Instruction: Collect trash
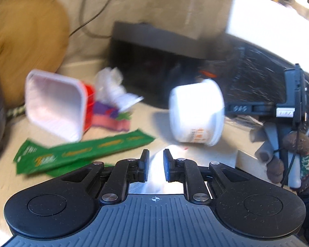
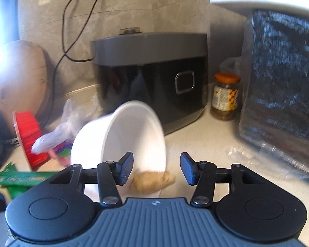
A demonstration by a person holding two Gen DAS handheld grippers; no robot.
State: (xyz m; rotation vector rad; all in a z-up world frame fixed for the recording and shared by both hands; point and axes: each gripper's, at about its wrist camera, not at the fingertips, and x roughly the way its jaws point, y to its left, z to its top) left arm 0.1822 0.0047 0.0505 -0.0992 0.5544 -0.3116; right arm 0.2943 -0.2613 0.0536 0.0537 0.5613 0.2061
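Between the narrow jaws of the left gripper (image 1: 156, 158) sits a white crumpled tissue (image 1: 157, 173), pinched by the pads. Just beyond it a white cup (image 1: 195, 111) lies tipped on the counter (image 1: 146, 121); to its left lie a green wrapper (image 1: 82, 152), a red-and-white tub (image 1: 55, 105) on its side and a plastic bag (image 1: 113, 88). The right gripper (image 2: 156, 167) stands half spread and grips nothing; a piece of ginger (image 2: 152, 181) lies on the counter in the gap, untouched. The cup's open mouth faces it, in front of a rice cooker (image 2: 152, 72), with a jar (image 2: 225, 96) to the right.
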